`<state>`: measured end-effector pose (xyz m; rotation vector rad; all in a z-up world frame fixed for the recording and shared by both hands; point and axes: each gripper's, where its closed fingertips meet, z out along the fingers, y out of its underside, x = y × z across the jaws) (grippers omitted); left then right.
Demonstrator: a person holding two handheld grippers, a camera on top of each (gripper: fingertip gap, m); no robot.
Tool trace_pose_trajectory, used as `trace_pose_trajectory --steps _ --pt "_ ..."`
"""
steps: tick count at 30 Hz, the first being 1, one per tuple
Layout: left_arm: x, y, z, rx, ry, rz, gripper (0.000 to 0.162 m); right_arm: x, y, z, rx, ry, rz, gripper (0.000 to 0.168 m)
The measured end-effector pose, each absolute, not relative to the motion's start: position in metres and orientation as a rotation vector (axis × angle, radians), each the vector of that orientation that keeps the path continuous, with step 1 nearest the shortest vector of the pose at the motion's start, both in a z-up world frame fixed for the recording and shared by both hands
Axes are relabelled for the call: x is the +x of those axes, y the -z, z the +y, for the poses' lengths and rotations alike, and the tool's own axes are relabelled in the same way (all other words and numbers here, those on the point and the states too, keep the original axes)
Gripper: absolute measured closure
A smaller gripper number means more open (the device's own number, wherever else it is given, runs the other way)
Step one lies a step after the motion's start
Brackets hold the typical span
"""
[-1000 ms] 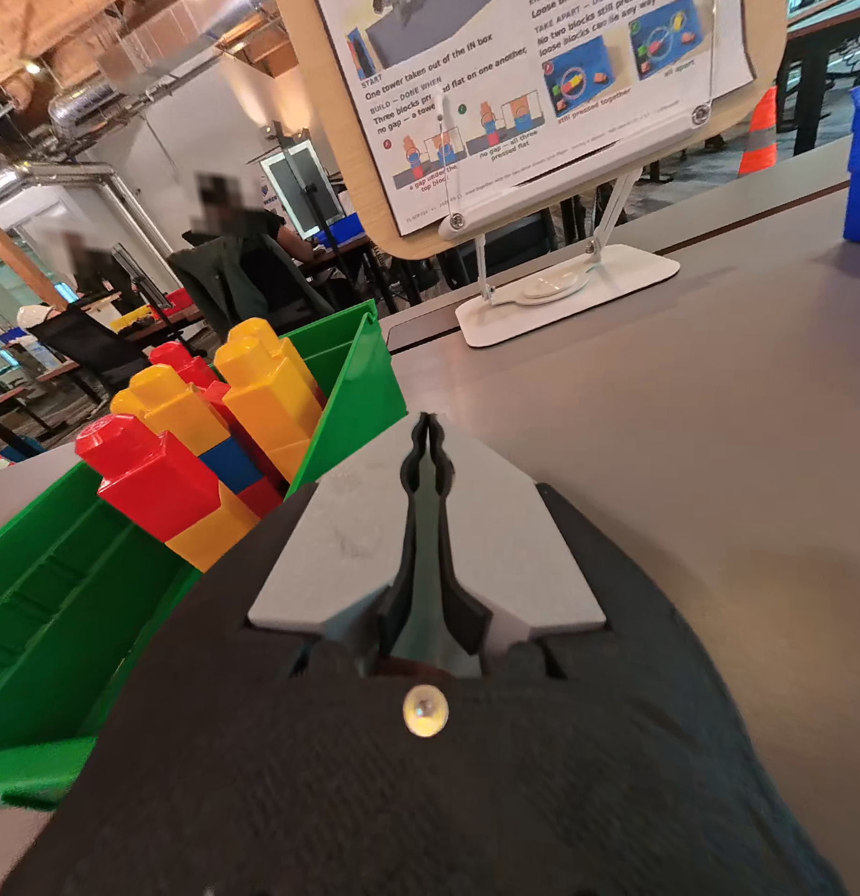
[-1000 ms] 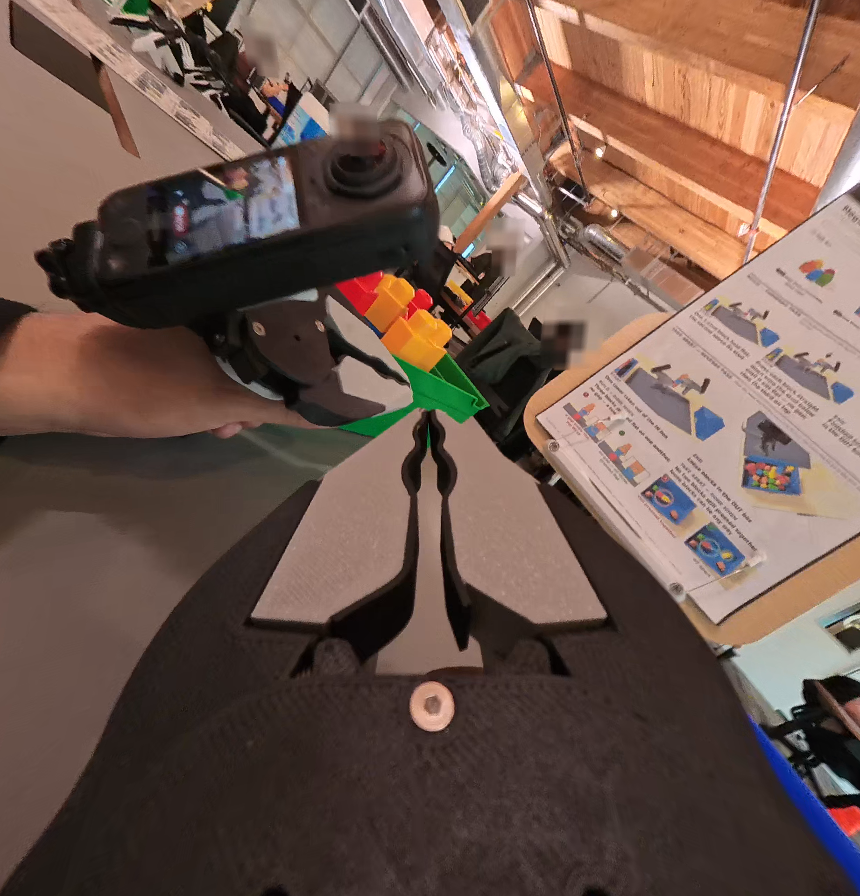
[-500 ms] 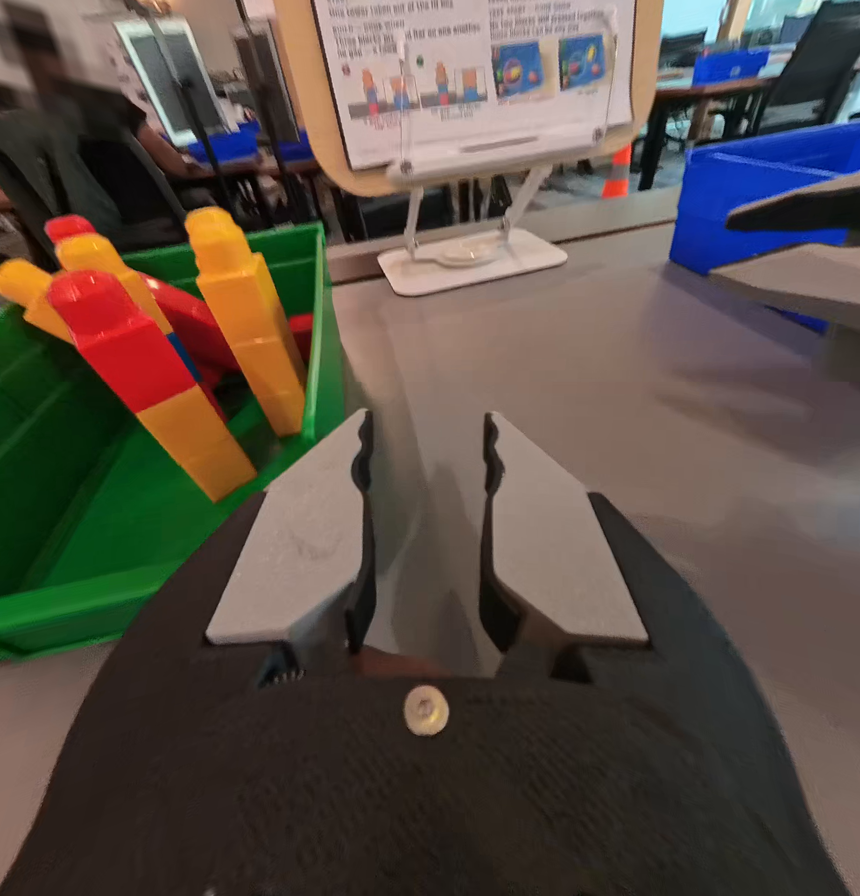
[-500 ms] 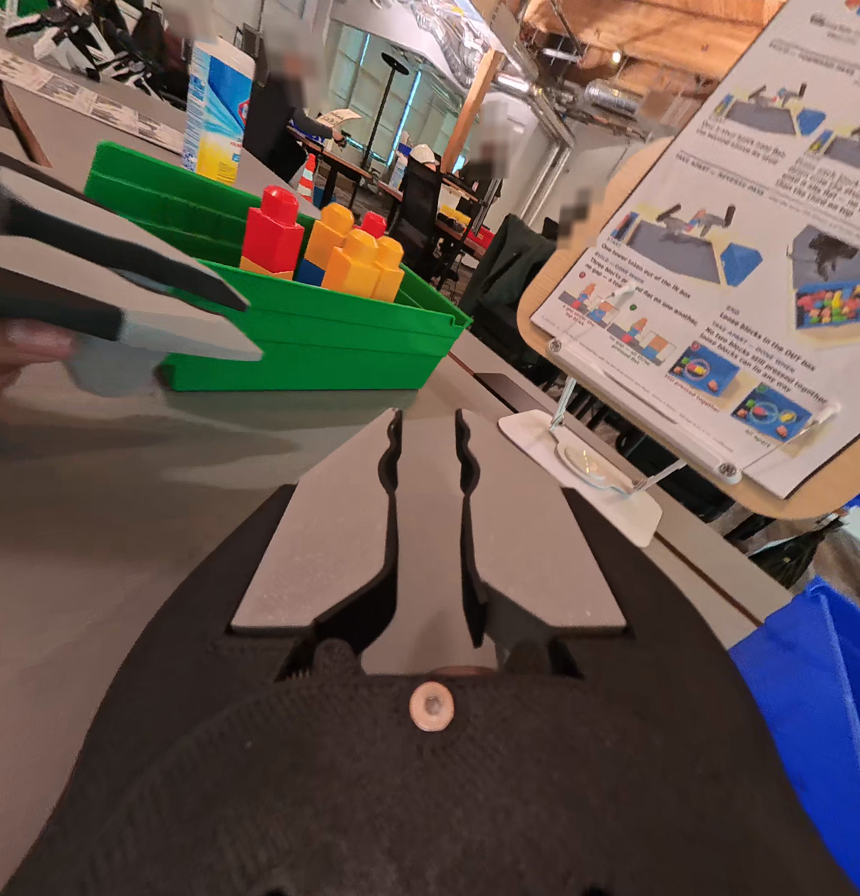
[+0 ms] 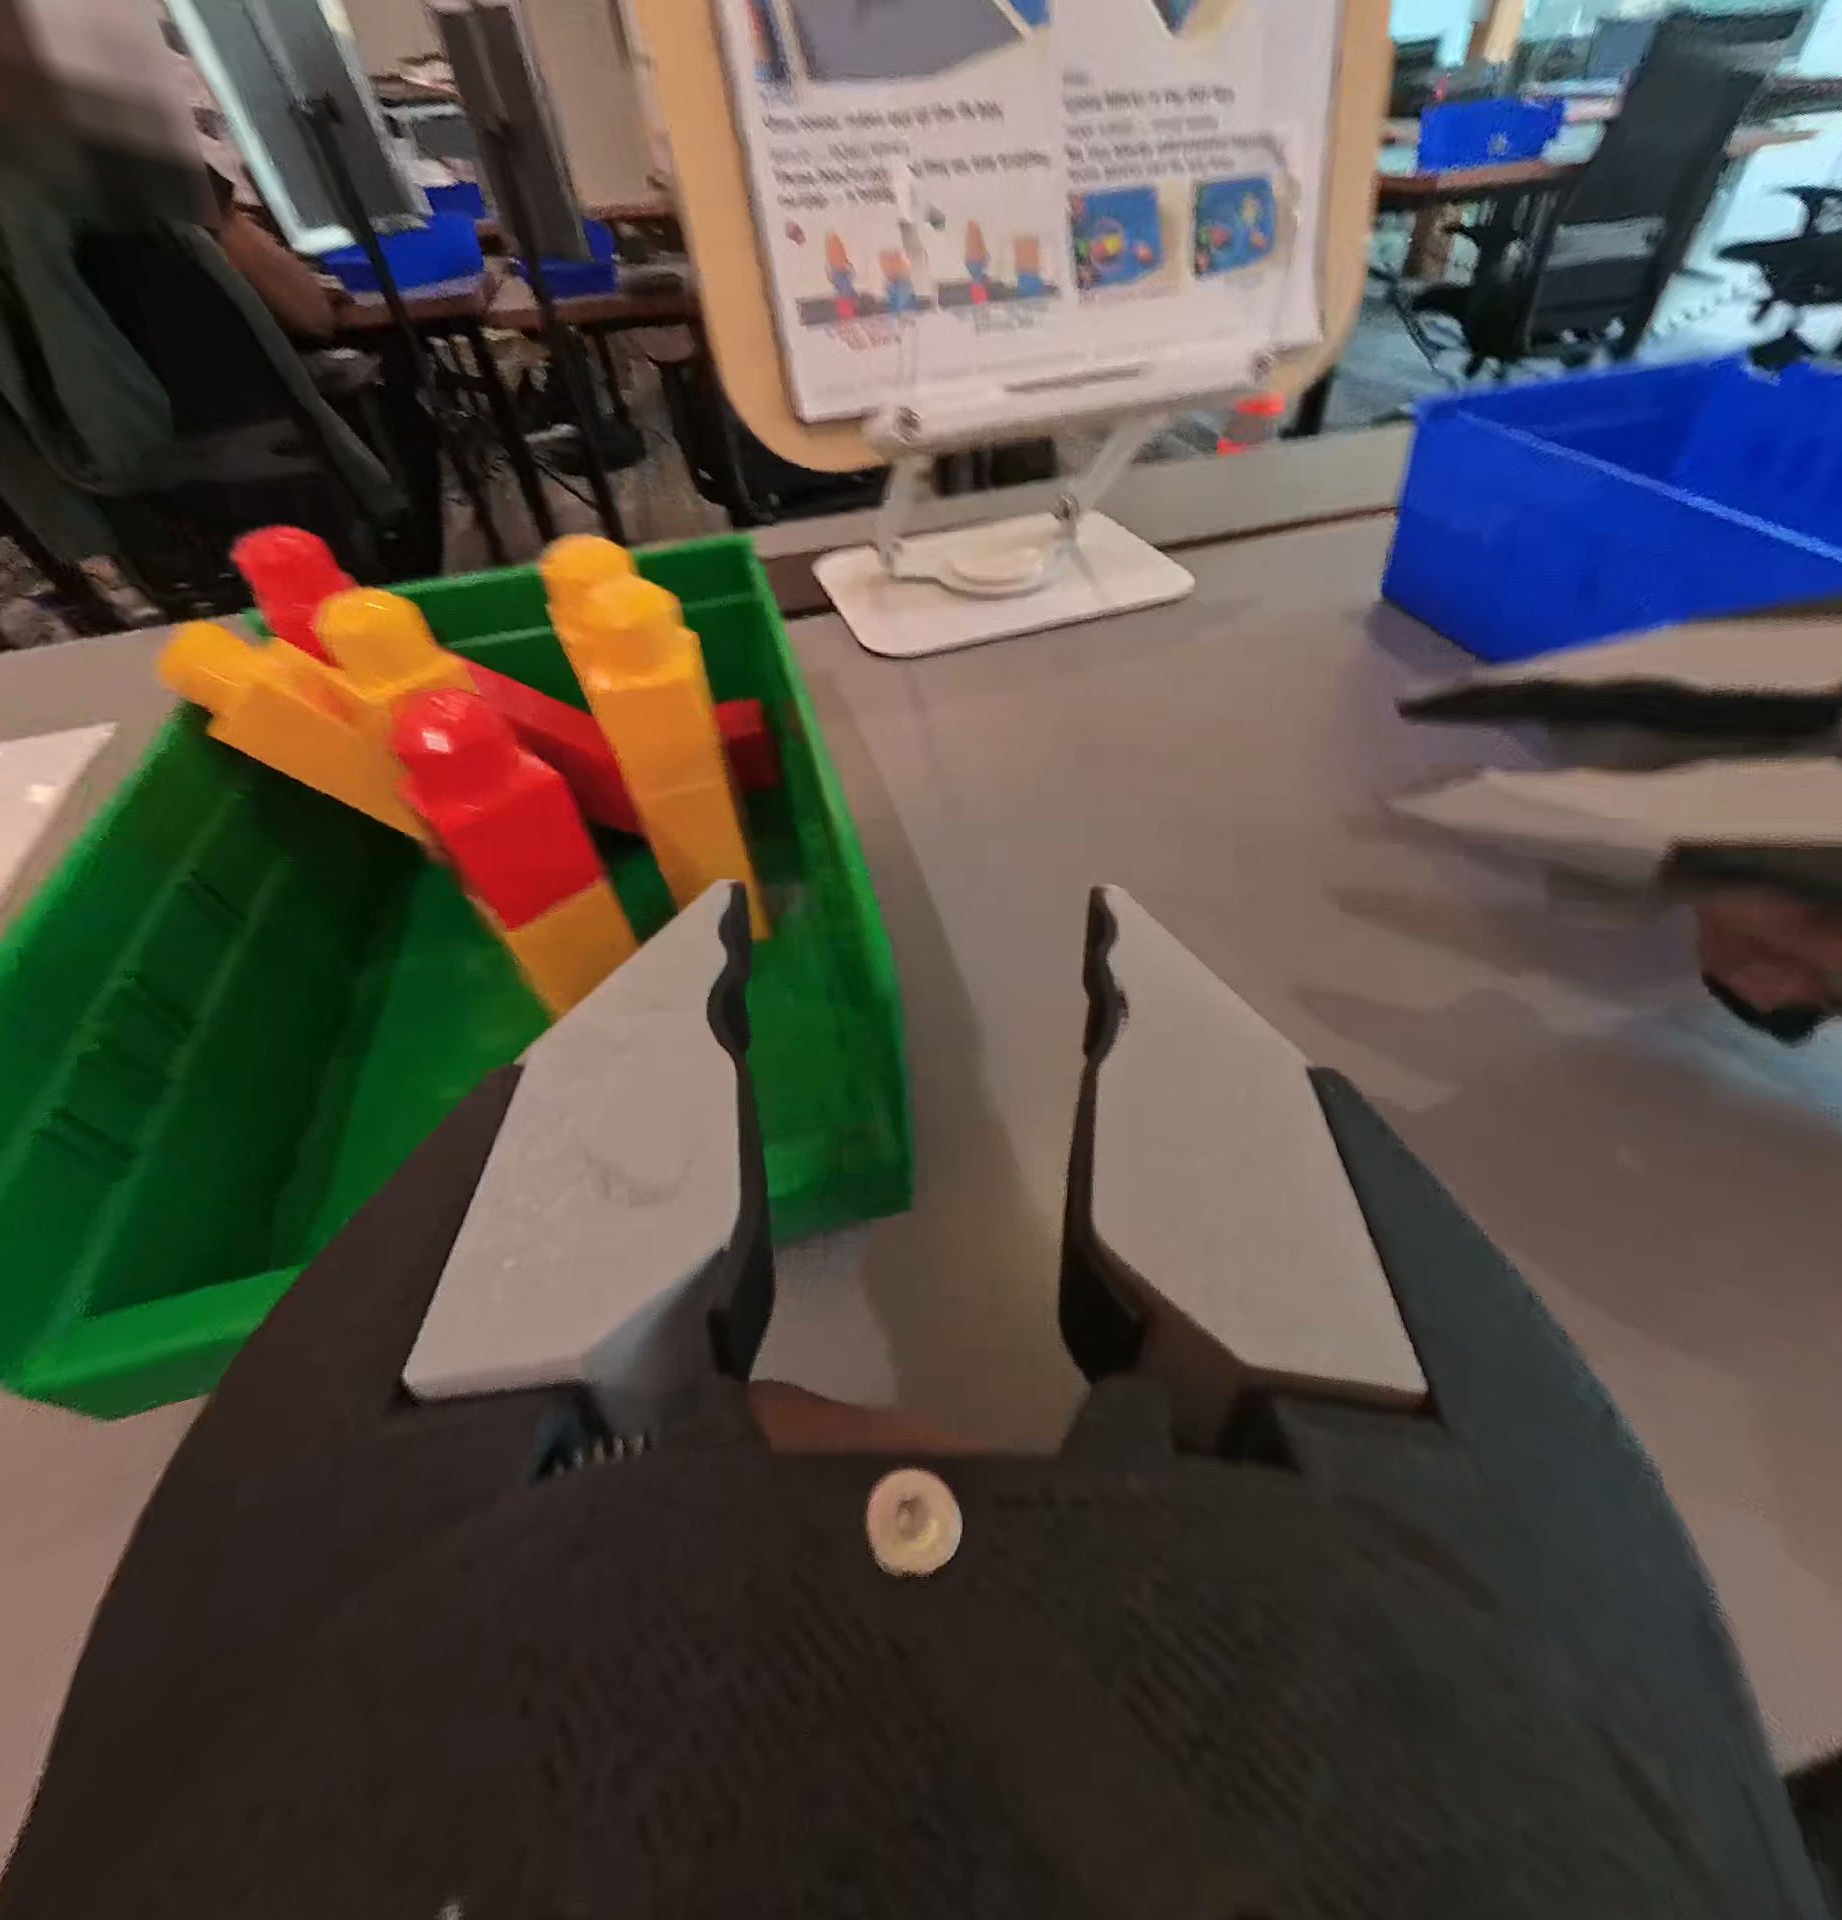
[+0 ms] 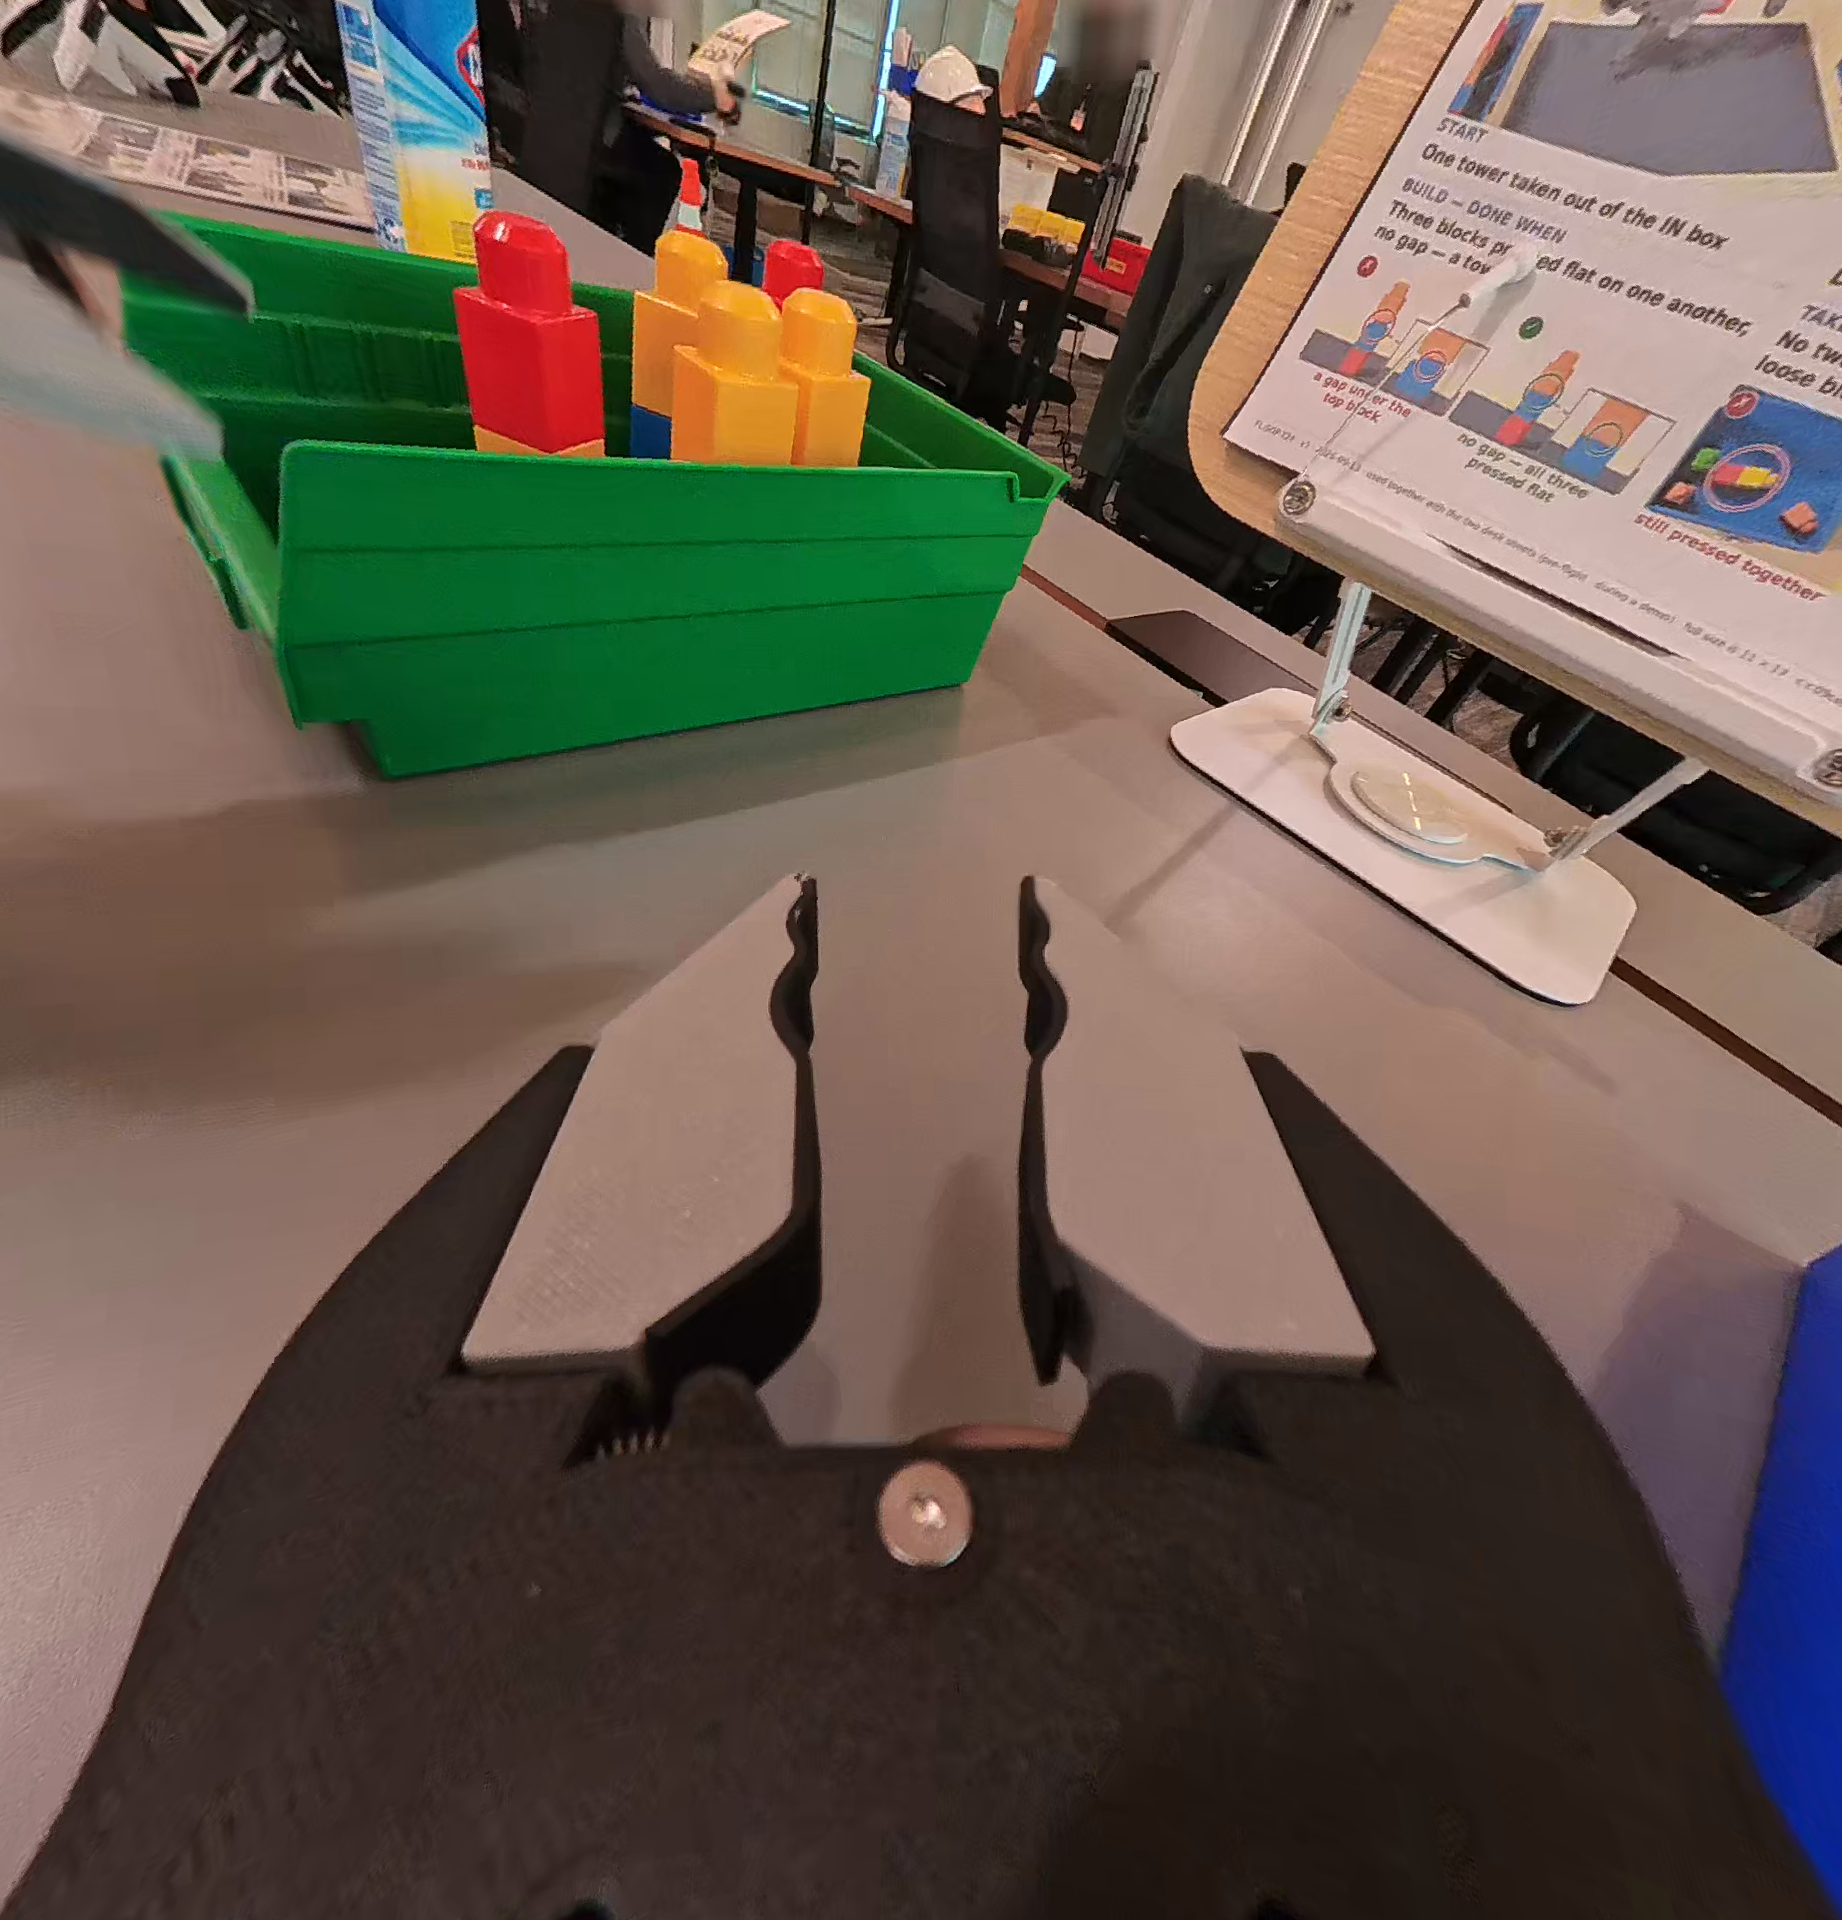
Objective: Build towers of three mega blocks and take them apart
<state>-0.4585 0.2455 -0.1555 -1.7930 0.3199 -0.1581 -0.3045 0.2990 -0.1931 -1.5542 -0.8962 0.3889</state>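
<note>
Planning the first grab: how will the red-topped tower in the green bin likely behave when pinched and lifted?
The red-topped tower looks like rigid, glossy plastic, so probably stiff, light, a bit slippery. It leans among other towers in the green bin, so it may tip or nudge neighbours. Its block joints might separate if gripped on the top block alone.

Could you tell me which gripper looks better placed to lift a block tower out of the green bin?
Probably the left gripper: open, with the green bin and its block towers just past its left finger. The right gripper, also open, sits farther back over bare table.
</note>
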Motion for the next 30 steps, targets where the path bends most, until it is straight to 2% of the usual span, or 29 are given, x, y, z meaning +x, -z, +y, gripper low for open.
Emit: trace_pose_trajectory --steps 5,10,13,15,16,17,24,30 --pt "-0.519 0.121 0.276 -1.794 0.097 0.140 0.098 -0.310 0.200 0.299 -1.568 -0.380 -0.931 0.132" --pt "-0.560 0.145 0.328 -1.966 -0.109 0.100 0.089 -0.310 0.198 0.298 -1.555 -0.368 -0.934 0.133" --pt "-0.568 0.172 0.350 -2.073 -0.181 0.100 0.090 -0.307 0.195 0.298 -1.544 -0.358 -0.928 0.133" --pt "-0.571 0.185 0.358 -2.112 -0.210 0.110 0.095 -0.307 0.192 0.297 -1.533 -0.361 -0.923 0.133" --pt "-0.571 0.189 0.360 -2.113 -0.214 0.112 0.111 -0.307 0.191 0.297 -1.530 -0.361 -0.924 0.133" --pt "-0.571 0.191 0.361 -2.107 -0.208 0.115 0.119 -0.307 0.191 0.296 -1.526 -0.361 -0.926 0.133" --pt "-0.570 0.183 0.353 -2.046 -0.205 0.153 0.121 -0.312 0.192 0.292 -1.515 -0.361 -0.957 0.133" --pt "-0.553 0.127 0.336 -1.894 -0.156 0.198 0.121 -0.310 0.193 0.293 -1.522 -0.362 -0.945 0.133"
